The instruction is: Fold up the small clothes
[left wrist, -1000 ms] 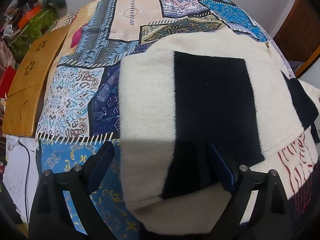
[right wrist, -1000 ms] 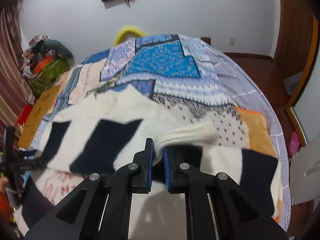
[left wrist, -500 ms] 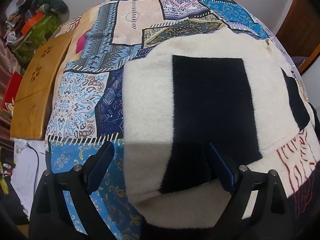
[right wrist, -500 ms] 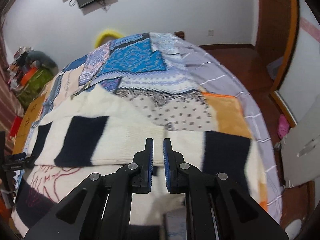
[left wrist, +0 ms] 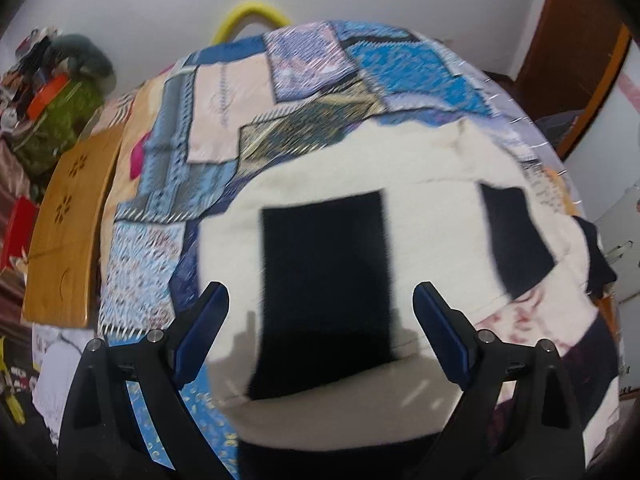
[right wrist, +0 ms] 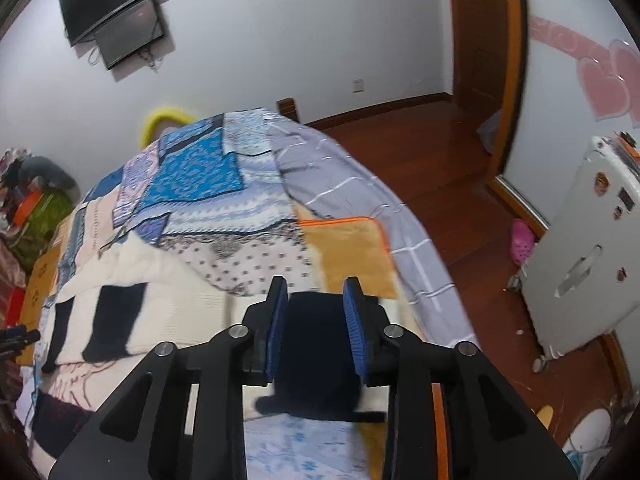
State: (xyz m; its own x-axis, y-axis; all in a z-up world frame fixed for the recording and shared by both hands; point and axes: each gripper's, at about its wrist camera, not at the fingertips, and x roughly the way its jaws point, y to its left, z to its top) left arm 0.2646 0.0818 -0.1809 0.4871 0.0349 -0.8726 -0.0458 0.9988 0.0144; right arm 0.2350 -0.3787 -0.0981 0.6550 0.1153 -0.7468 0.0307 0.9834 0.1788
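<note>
Fuzzy cream sweater with rectangular black blocks lies flat.

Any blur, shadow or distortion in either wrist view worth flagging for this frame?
Left wrist view: motion blur smears the quilt and sweater; the open left gripper stays sharp and shadows the sweater's near edge. Right wrist view: sharper; only cloth near the open right gripper blurs. Fisheye bulges the bed in both.
</note>
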